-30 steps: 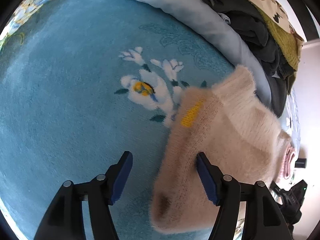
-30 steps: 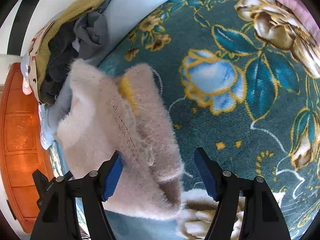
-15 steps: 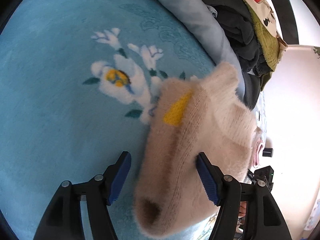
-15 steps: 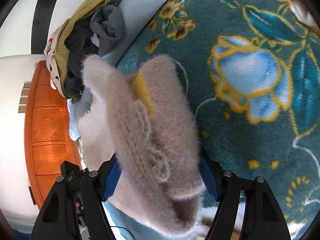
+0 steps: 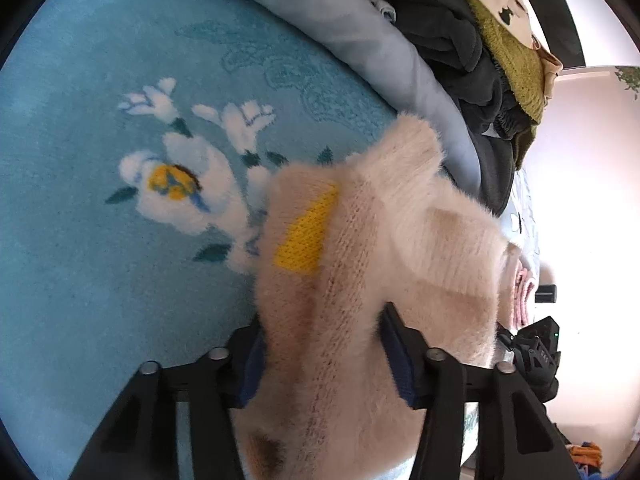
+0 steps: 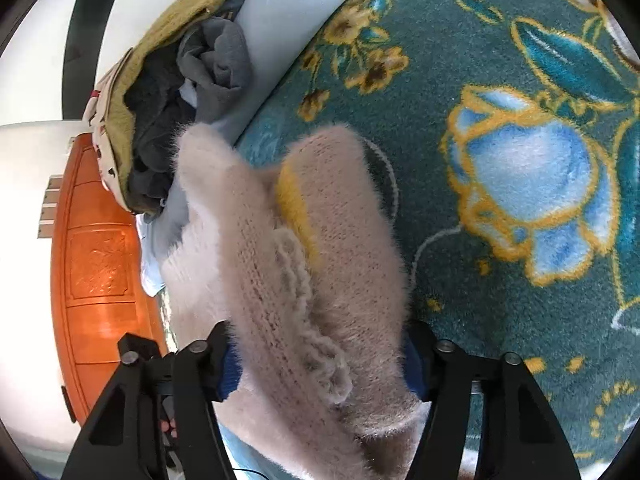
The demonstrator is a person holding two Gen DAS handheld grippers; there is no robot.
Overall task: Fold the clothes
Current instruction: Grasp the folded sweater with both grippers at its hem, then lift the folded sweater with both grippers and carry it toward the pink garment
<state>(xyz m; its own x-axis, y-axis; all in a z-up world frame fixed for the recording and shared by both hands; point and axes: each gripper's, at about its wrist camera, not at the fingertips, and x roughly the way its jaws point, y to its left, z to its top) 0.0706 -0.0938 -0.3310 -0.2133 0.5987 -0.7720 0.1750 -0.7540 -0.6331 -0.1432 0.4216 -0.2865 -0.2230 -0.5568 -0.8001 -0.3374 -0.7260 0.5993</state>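
Note:
A fluffy cream sweater (image 5: 360,264) with a yellow knitted patch (image 5: 306,236) lies bunched on a teal flowered blanket (image 5: 100,280). My left gripper (image 5: 324,356) is shut on one thick fold of it; the blue pads press into the wool from both sides. My right gripper (image 6: 320,364) is shut on another fold of the same sweater (image 6: 304,264), whose yellow patch (image 6: 294,204) shows there too. The sweater hides most of the pads in both views.
A pile of dark grey, olive and printed clothes (image 5: 472,40) lies on a pale blue cover (image 5: 360,40) behind the sweater, also in the right wrist view (image 6: 168,80). An orange wooden panel (image 6: 96,264) stands at left. A pink cloth (image 5: 524,284) lies at right.
Both grippers moved forward over the sweater and closed on it. The jaws were wide open a second ago and now pinch folds of the wool.

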